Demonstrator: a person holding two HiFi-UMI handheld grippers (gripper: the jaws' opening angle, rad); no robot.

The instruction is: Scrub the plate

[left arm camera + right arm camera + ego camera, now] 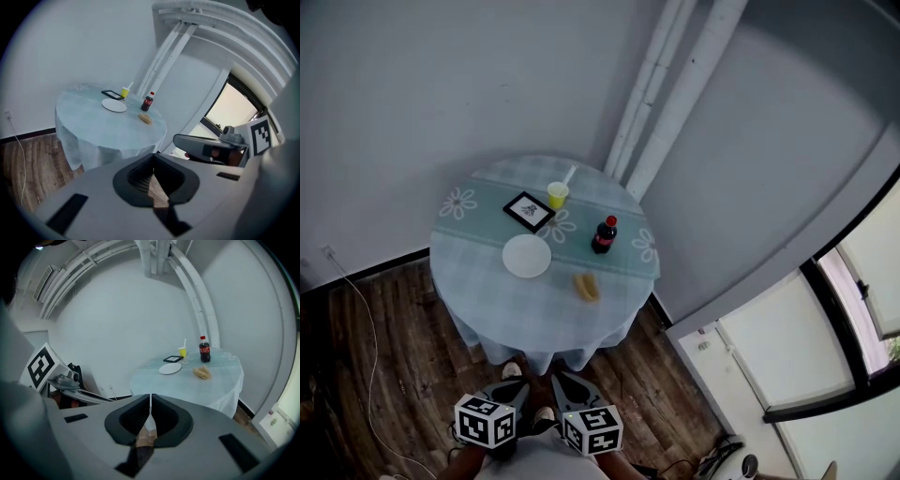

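1. Approach phase, judging by the gap: no scrubbing begun, both tools parked low and well apart from the round table (534, 314).
2. Left gripper (508, 392): closed tight, pinching nothing, pointed towards the table. Same story up close (152, 171), with only bare floor showing through the slit.
3. Plate (527, 256): white, flat on the pale cloth, left of centre, just in front of a black-framed card (529, 211). Untouched, nothing resting on it. Also in sight from the left gripper view (114, 105) and the right gripper view (169, 369).
4. Right gripper (572, 389): likewise pressed together, empty, side by side with the left. Confirmed along its own line (150, 411).
5. Tan lump (586, 287): right of the plate, near it, closer to the front edge. Probably the scrubber, but too small to tell.
6. Cola bottle (603, 234) and yellow cup (557, 194): further back, worth steering clear of.
7. Next move, likely: closing in on the table, spreading one pair of jaws over the tan lump, bringing the other pair to the plate's rim to pin it.
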